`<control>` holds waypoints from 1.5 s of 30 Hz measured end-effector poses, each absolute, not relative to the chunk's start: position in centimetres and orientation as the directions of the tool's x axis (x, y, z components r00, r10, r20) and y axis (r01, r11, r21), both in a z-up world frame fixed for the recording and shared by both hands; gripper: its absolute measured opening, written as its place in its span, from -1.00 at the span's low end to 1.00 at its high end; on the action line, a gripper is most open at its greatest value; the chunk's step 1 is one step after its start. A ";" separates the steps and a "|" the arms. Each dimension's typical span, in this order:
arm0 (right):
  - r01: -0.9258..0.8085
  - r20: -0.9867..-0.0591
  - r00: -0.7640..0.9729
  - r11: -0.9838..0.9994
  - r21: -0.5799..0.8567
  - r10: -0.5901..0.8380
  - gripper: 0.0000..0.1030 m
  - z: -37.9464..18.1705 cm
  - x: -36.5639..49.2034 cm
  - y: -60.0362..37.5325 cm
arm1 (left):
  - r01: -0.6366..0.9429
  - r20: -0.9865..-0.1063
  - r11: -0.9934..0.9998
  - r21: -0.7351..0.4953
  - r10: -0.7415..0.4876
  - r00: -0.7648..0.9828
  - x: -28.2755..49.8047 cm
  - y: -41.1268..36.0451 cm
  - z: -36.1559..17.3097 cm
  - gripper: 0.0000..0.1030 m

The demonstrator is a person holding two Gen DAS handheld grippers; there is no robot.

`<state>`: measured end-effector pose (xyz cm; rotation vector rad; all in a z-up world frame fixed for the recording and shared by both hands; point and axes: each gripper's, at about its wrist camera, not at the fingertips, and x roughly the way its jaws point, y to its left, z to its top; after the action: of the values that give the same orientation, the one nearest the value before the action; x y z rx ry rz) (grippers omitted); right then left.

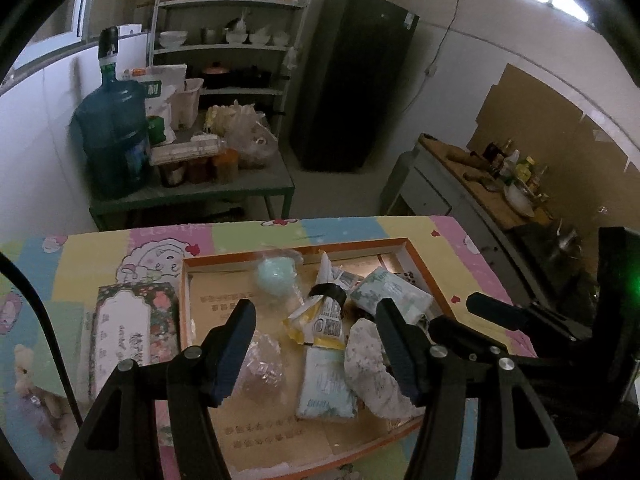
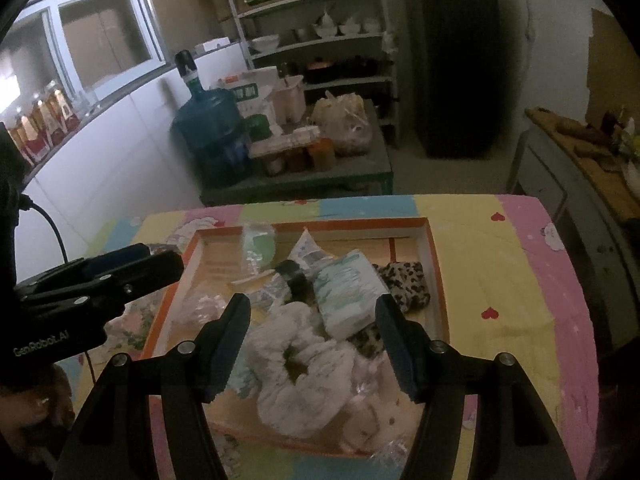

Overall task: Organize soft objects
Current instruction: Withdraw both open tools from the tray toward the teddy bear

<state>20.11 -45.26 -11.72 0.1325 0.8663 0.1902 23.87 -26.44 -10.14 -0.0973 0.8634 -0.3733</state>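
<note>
An orange-rimmed shallow box (image 1: 182, 300) (image 2: 434, 264) on the pastel table holds the soft things. Inside lie a white scrunchie (image 2: 304, 364) (image 1: 368, 376), tissue packs (image 2: 348, 296) (image 1: 326, 384), a pale blue ball in clear wrap (image 1: 276, 276), a yellow-and-black-capped tube (image 1: 324, 312), a leopard-print cloth (image 2: 408, 280) and a crinkled clear bag (image 1: 264, 364). My left gripper (image 1: 316, 348) hangs open above the box's near half, nothing between its fingers. Over the scrunchie my right gripper (image 2: 312, 344) is open too, holding nothing. Each gripper shows at the other view's edge.
A floral tissue box (image 1: 132, 328) lies on the table left of the orange box. Beyond the table stand a low green bench (image 1: 192, 192) with a blue water jug (image 1: 116, 136), shelves (image 1: 228, 48), a dark fridge (image 1: 352, 80) and a counter (image 1: 492, 196) at right.
</note>
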 end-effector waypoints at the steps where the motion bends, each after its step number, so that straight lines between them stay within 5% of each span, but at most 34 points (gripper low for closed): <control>1: -0.112 -0.741 0.635 0.975 0.192 0.219 0.29 -11.6 19.9 -45.1 | 0.281 -0.721 0.931 -0.231 -0.358 0.593 23.7 -26.3 -10.0 0.21; 26: -0.082 -0.724 0.665 0.981 0.173 0.183 0.29 -9.2 15.3 -37.9 | 0.318 -0.691 0.917 -0.241 -0.392 0.608 19.0 -19.9 -8.4 0.21; 45: -0.148 -0.731 0.650 0.978 0.148 0.208 0.29 -8.7 11.3 -25.3 | 0.242 -0.679 0.936 -0.254 -0.351 0.645 14.3 -6.4 -8.1 0.21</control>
<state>11.30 -25.29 -8.66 0.0772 0.8394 0.2025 14.30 -6.45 -8.08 -0.1443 0.8014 -0.3389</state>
